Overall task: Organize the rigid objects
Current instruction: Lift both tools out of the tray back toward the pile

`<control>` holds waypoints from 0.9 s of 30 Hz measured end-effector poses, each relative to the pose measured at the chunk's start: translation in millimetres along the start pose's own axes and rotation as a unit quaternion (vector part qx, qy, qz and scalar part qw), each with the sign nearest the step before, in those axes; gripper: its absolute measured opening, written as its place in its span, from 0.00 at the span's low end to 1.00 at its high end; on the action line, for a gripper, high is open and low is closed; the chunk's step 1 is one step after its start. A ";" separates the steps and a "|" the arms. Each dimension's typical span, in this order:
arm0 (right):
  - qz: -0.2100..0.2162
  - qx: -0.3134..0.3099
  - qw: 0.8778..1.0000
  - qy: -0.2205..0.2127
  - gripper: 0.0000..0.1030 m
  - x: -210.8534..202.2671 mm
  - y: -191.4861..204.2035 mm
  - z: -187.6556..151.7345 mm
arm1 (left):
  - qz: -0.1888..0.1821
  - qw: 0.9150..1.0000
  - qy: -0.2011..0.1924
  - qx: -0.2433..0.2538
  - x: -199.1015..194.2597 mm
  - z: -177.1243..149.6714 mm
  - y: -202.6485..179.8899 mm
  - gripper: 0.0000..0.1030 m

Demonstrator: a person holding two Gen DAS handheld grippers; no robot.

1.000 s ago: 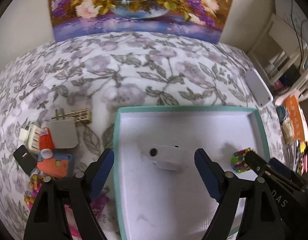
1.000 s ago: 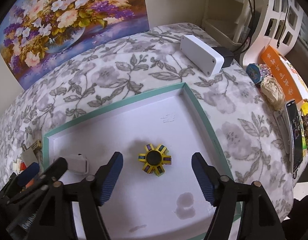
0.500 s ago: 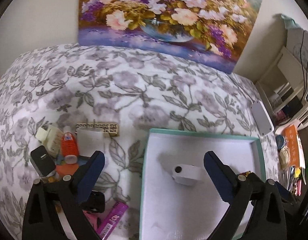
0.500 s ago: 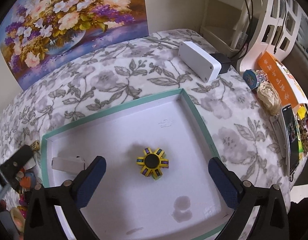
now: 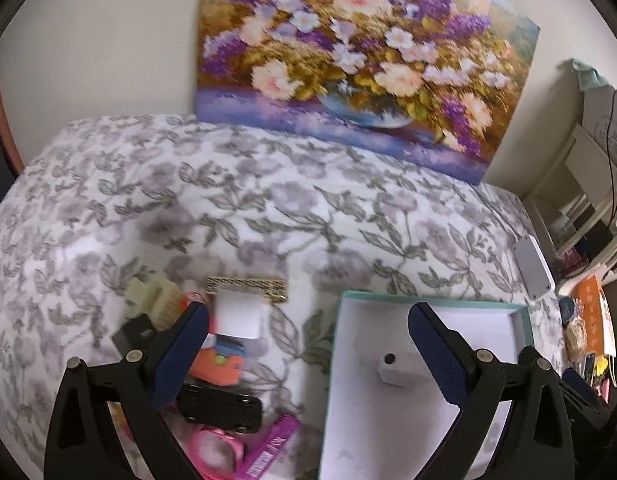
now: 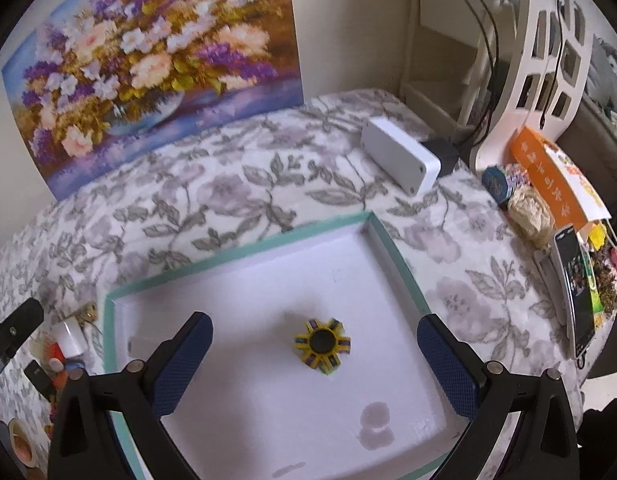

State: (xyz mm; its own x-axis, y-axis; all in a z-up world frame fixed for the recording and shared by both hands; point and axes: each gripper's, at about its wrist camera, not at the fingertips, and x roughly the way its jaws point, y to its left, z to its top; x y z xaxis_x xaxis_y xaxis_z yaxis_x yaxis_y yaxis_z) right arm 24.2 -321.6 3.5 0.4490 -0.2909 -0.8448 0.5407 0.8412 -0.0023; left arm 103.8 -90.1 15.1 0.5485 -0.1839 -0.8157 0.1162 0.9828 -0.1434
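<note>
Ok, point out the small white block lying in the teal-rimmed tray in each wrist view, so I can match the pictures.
Left wrist view: the small white block lies low and right of centre, in the tray's near-left part, beside the right tong.
Right wrist view: only an edge of it shows at lower left, behind the left tong.
Shared landmark: the teal-rimmed tray.

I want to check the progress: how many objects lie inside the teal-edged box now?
2. The yellow spinner toy lies near the middle of the box. The small white block lies toward the side nearest the loose pile. The hand-held grippers may hide a little of the floor.
</note>
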 end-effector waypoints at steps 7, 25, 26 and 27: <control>0.028 0.004 0.999 -0.025 1.00 -17.3 10.2 0.2 | 0.051 0.998 -0.048 -0.005 -34.1 9.2 22.0 0.97; 0.137 -0.123 0.982 -0.043 1.00 -65.1 128.1 -31.9 | 0.099 0.990 -0.054 -0.089 -91.4 -5.0 128.5 0.97; 0.139 -0.131 0.981 -0.039 1.00 -64.3 134.8 -35.6 | 0.108 0.989 -0.048 -0.094 -90.6 -8.1 135.0 0.97; 0.144 -0.139 0.979 -0.032 1.00 -63.3 142.2 -39.8 | 0.116 0.988 -0.041 -0.098 -88.9 -11.0 140.8 0.97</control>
State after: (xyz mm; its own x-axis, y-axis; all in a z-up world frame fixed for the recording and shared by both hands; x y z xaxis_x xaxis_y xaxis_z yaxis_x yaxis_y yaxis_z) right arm 44.4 -165.5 35.4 0.6035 -0.0441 -0.7962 0.1752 0.9814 0.0784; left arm 62.2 64.8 61.2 0.6082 0.0545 -0.7919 -0.1787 0.9814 -0.0697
